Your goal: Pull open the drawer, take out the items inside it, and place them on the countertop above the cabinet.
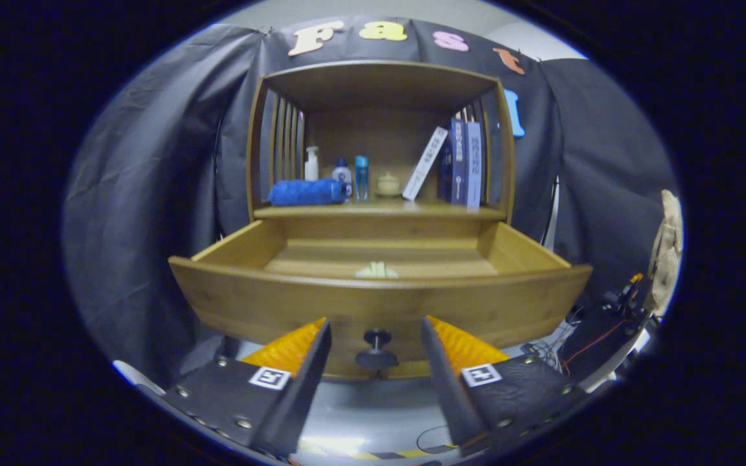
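Your gripper (376,340) stood spread, fingers either side of the knob (377,349) and touching nothing. The drawer (379,294) was pulled out from the cabinet (379,84). By my judgement the opening step was done and retrieval was in hand. One pale item (377,270) lay on the drawer floor, just behind the front panel and beyond the fingers; what it was could not be made out. Your next move called for lifting over that panel and descending onto it. The countertop (379,211) already carried a blue roll (307,192), bottles (311,164) and books (460,162); its middle looked free. Cables (596,340) trailed beside the cabinet.
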Available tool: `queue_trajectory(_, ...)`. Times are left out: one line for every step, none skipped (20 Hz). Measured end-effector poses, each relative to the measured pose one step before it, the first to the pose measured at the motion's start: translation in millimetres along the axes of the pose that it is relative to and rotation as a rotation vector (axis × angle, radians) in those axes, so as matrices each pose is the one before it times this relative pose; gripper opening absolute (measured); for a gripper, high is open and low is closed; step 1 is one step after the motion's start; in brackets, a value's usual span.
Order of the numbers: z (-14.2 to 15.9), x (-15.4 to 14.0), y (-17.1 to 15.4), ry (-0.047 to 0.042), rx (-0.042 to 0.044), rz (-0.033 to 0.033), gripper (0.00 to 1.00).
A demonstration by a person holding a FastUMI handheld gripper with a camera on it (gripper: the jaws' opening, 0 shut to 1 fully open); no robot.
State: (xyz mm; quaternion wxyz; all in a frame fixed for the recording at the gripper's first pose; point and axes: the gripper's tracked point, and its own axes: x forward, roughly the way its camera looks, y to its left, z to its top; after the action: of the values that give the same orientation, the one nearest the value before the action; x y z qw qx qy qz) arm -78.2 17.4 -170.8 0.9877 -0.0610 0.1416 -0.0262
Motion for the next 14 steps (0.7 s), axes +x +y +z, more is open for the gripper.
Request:
queue_trajectory(14.27, -4.35, 0.14, -0.02353, -0.00582, -0.00509, 0.87)
queue_trajectory(11.94, -2.91, 0.23, -0.01701, -0.00825, -0.00536, 0.97)
queue_trajectory(11.68, -0.88, -1.72, -0.01404, -0.00505, -0.00796, 0.97)
queue_trajectory(9.17, 0.18, 1.66, -0.01045, 0.00112, 0.00263, 0.97)
queue_trajectory(9.29, 1.41, 1.01, -0.00689, 0.00217, 0.00025, 0.98)
queue_trajectory(8.12, 3.80, 0.24, -0.00124, 0.00062, 0.00002, 0.98)
queue_trajectory(7.79, 5.22, 1.63, -0.00218, 0.00344, 0.00463, 0.98)
queue_trajectory(4.53, 7.23, 0.53, 0.00535, -0.00008, -0.00001, 0.98)
queue_trajectory(3.40, 8.86, -1.04, 0.00995, -0.00064, -0.00449, 0.98)
queue_trajectory(2.39, 9.14, -1.28, 0.01722, 0.00337, -0.00408, 0.98)
queue_trajectory(2.41, 10.18, 0.04, 0.01734, 0.00624, 0.00070, 0.98)
queue_trajectory(-0.54, 11.05, -1.79, 0.02610, 0.00478, -0.00505, 0.98)
queue_trajectory(-1.47, 10.28, -2.55, 0.03426, 0.00400, -0.00814, 0.98)
queue_trajectory(-1.81, 9.61, -2.32, 0.02894, -0.00127, -0.00735, 0.98)
